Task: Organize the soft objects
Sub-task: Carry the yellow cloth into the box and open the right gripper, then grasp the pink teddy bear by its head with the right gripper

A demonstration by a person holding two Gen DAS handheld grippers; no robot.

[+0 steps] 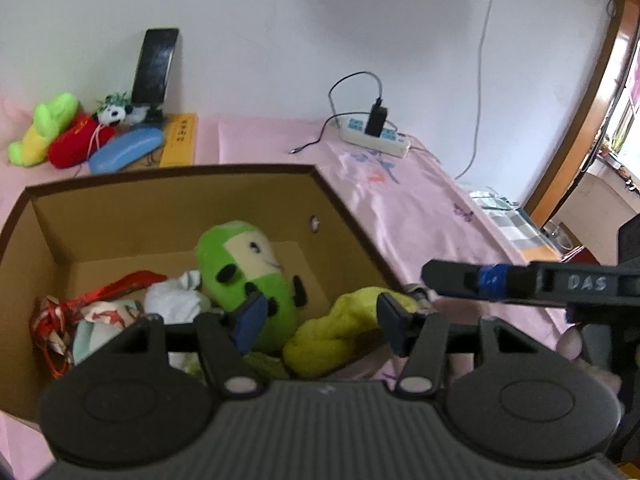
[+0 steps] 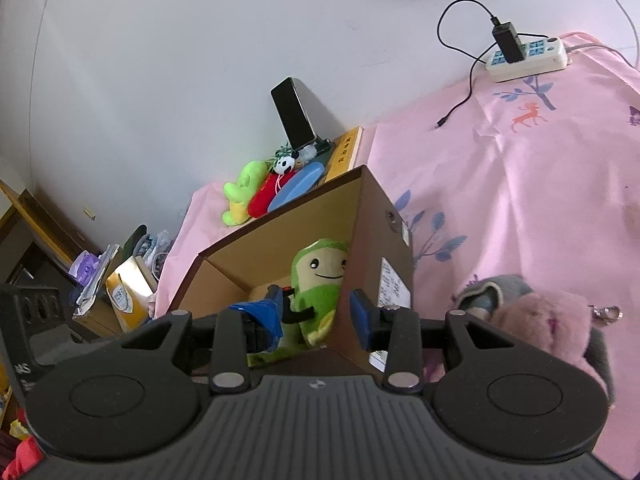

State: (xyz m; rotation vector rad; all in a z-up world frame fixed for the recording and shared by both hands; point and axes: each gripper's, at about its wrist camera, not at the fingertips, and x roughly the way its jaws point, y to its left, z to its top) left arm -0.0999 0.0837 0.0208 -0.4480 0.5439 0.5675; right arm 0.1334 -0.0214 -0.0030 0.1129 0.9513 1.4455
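At the bottom centre of the left wrist view the left claw [image 1: 322, 320] stands wide open with nothing between its blue pads, poised over the near edge of an open cardboard box [image 1: 120, 196]. Just beyond the pads, a yellow-green cloth [image 1: 340, 332] lies draped across the box's lower right edge. Inside the box, at centre frame, a green doll with a cream face [image 1: 248, 276] leans upright, touching a white cloth [image 1: 172, 300] to its left, and further left a red ribbon and patterned fabric [image 1: 60, 320] fill the lower left corner. The right claw [image 1: 520, 280] shows as a dark bar entering from the right edge of this view. In the right wrist view the right claw [image 2: 316, 316] is also open and empty, its fingers straddling the near corner of the box [image 2: 376, 232], with the green doll [image 2: 320, 280] visible between them inside. At the lower right a pink fluffy toy [image 2: 548, 320] lies on the pink bed sheet [image 2: 500, 168] touching a grey soft thing [image 2: 492, 288]. Beyond the box, in the upper left of the left wrist view, a lime and yellow plush [image 1: 44, 128], a red plush [image 1: 78, 140], a small panda [image 1: 116, 114] and a blue case [image 1: 126, 148] lie bunched together by the wall, with a dark phone [image 1: 156, 66] propped upright behind them. Farther right, a white power strip [image 1: 376, 138] with a black charger sits on the bed sheet.
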